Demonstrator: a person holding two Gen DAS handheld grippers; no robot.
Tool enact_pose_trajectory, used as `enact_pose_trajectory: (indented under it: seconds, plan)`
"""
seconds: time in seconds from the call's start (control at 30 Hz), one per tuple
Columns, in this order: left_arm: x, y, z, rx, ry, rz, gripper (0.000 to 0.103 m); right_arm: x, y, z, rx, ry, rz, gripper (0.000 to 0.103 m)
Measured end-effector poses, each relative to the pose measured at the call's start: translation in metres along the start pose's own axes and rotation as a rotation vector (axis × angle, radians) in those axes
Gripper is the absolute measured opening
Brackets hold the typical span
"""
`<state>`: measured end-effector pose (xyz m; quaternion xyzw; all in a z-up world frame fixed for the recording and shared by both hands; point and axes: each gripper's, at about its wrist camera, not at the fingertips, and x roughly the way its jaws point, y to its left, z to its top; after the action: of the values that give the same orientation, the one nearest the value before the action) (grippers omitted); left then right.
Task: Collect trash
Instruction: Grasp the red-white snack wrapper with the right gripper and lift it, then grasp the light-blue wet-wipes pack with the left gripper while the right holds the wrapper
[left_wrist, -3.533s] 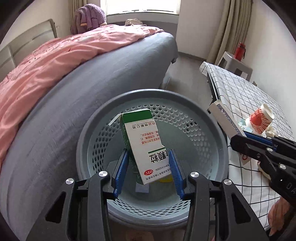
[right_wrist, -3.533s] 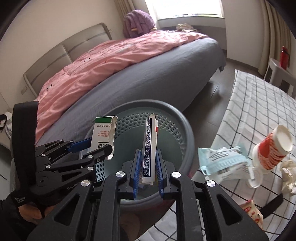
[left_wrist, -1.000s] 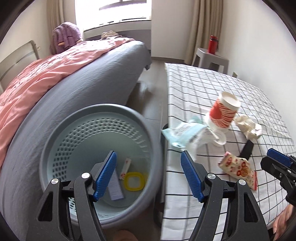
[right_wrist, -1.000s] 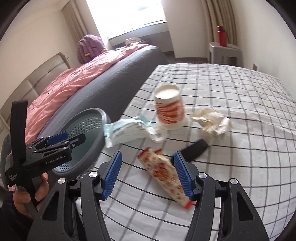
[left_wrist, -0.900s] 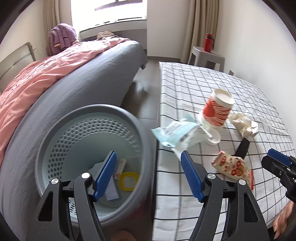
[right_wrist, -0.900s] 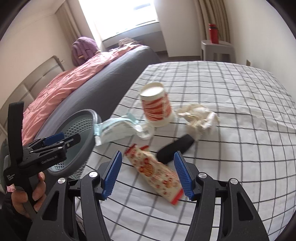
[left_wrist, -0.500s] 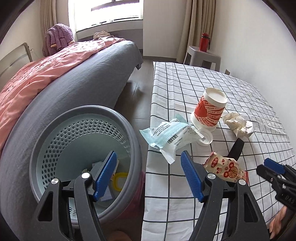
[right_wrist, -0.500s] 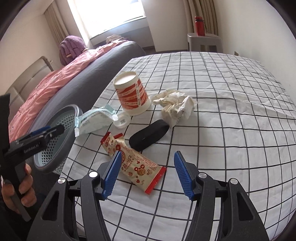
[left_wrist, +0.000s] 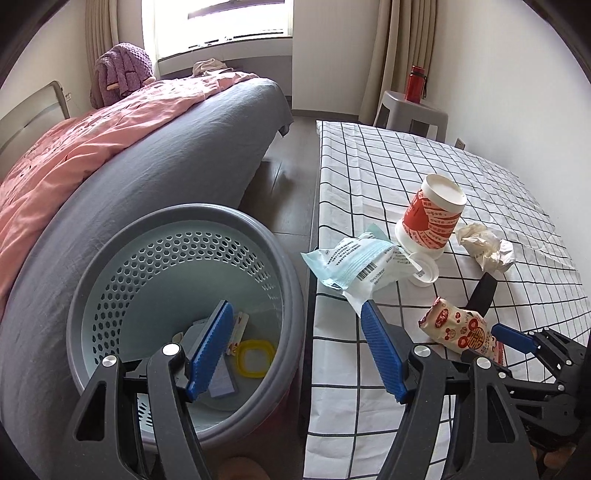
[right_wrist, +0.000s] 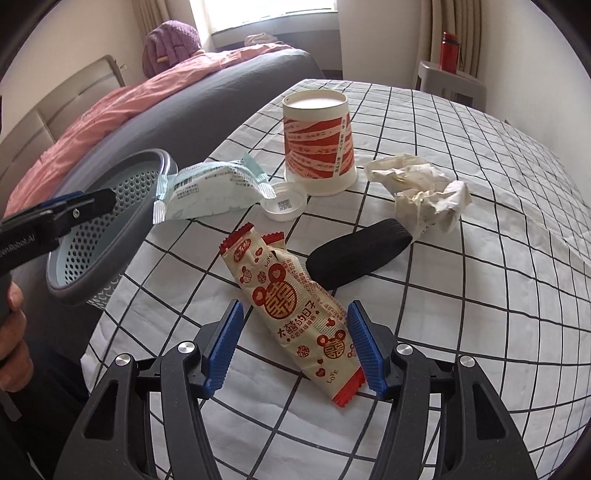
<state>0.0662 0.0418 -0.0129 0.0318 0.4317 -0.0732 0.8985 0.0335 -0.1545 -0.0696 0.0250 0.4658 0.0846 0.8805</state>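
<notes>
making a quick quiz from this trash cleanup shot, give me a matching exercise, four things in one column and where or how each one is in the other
Things:
1. snack wrapper
2. paper cup
3. yellow ring
4. bottle cap

States:
A. upside down on the checked cloth
B. at the bottom of the basket
C. between the open jaws of the right gripper
D. lying open side up beside the cup

Pairs: 1-C, 2-A, 3-B, 4-D

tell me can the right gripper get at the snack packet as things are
Probably yes. The right gripper is open with the snack packet lying flat between its fingers, nothing on top; the black case sits just beyond it.
</notes>
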Motion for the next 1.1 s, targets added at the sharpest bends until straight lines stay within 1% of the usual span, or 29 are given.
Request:
enact_pose_trajectory:
  seconds: [0.1, 0.2, 0.23, 0.27, 0.33, 0.4, 0.57, 0.63, 0.73, 0.87, 0.97, 1.1]
  plan:
    - [-0.001, 0.003, -0.001, -0.005, 0.001, 0.000, 0.069, 0.004, 0.006, -0.001, -0.028, 0.006, -0.018, 0.058]
    - [-0.001, 0.004, -0.001, -0.004, -0.001, 0.001, 0.069, 0.006, 0.009, -0.002, -0.047, 0.007, -0.035, 0.055]
    - [-0.001, 0.004, -0.001, -0.003, 0.000, 0.001, 0.069, 0.006, 0.010, -0.002, -0.049, 0.004, -0.034, 0.053]
    - [-0.001, 0.004, -0.001, -0.003, 0.000, 0.000, 0.069, 0.006, 0.011, -0.002, -0.050, 0.002, -0.030, 0.048]
    - [-0.001, 0.004, -0.002, -0.003, 0.001, 0.000, 0.069, 0.005, 0.012, -0.002, -0.053, -0.001, -0.027, 0.043]
    - [-0.001, 0.004, -0.002, -0.003, 0.002, 0.000, 0.069, 0.003, 0.012, -0.003, -0.056, -0.002, -0.023, 0.041]
    - [0.001, 0.003, -0.004, 0.000, 0.017, -0.021, 0.069, -0.004, 0.010, -0.006, -0.035, -0.002, 0.015, 0.037]
    - [0.001, 0.002, -0.004, 0.007, 0.021, -0.027, 0.069, -0.010, 0.007, -0.007, -0.011, -0.007, 0.039, 0.031]
    - [0.002, 0.000, -0.004, 0.023, 0.036, -0.044, 0.069, -0.021, 0.000, -0.008, 0.037, -0.022, 0.080, 0.031]
    - [0.004, -0.004, -0.002, 0.078, 0.054, -0.053, 0.069, -0.035, -0.011, -0.009, 0.091, -0.047, 0.118, 0.031]
    - [0.009, -0.008, 0.003, 0.118, 0.081, -0.080, 0.069, -0.046, -0.019, -0.009, 0.127, -0.072, 0.139, 0.031]
    - [0.016, -0.020, 0.018, 0.222, 0.094, -0.103, 0.069, -0.056, -0.028, -0.008, 0.148, -0.097, 0.150, 0.031]
